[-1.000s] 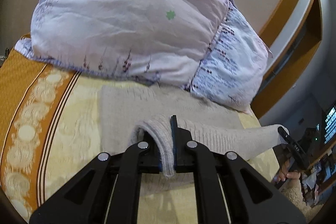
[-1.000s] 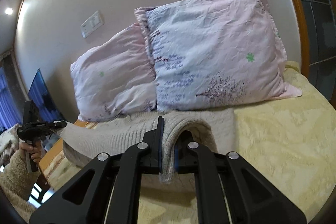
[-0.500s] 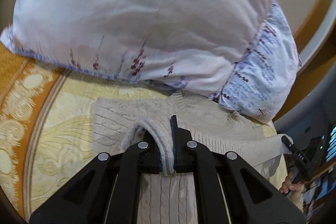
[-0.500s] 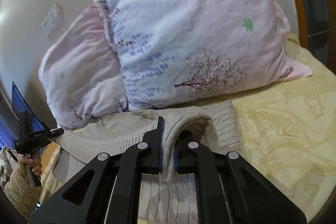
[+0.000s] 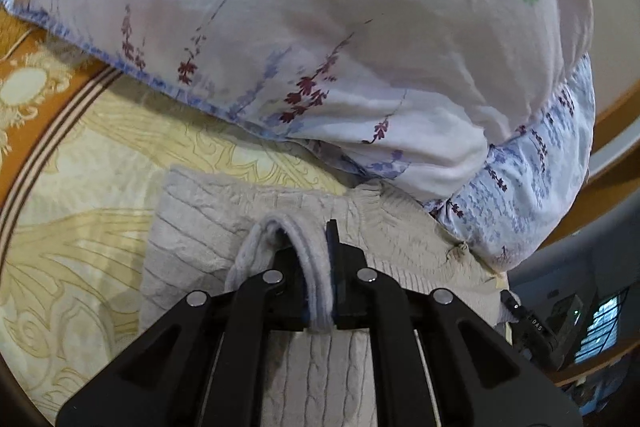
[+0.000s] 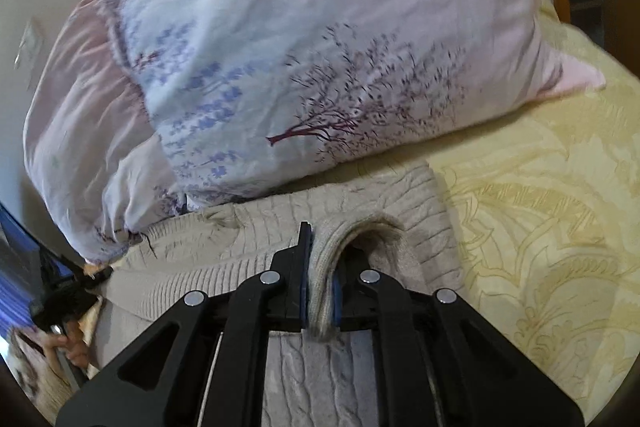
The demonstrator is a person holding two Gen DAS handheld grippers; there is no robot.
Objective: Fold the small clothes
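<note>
A beige cable-knit sweater (image 5: 200, 227) lies on the bed just below the pillows, its lower part folded up over the upper part. My left gripper (image 5: 316, 267) is shut on a doubled hem edge of the sweater, which loops up over the left finger. In the right wrist view the same sweater (image 6: 248, 235) spreads leftwards. My right gripper (image 6: 320, 263) has the other hem corner between its pads, and the jaws are just starting to open with the cloth still pinched. Both grippers sit low over the sweater near the collar end.
Two floral pillows (image 5: 320, 47) (image 6: 320, 67) lean close ahead, overhanging the sweater's far edge. A yellow patterned bedspread (image 5: 80, 227) (image 6: 540, 227) lies around it, with an orange border (image 5: 48, 83) at the left. A hand (image 6: 68, 347) shows at the bed's left edge.
Both grippers carried the hem forward and down towards the pillows, laying the sweater's lower part over its upper part. The pillows now fill most of both views.
</note>
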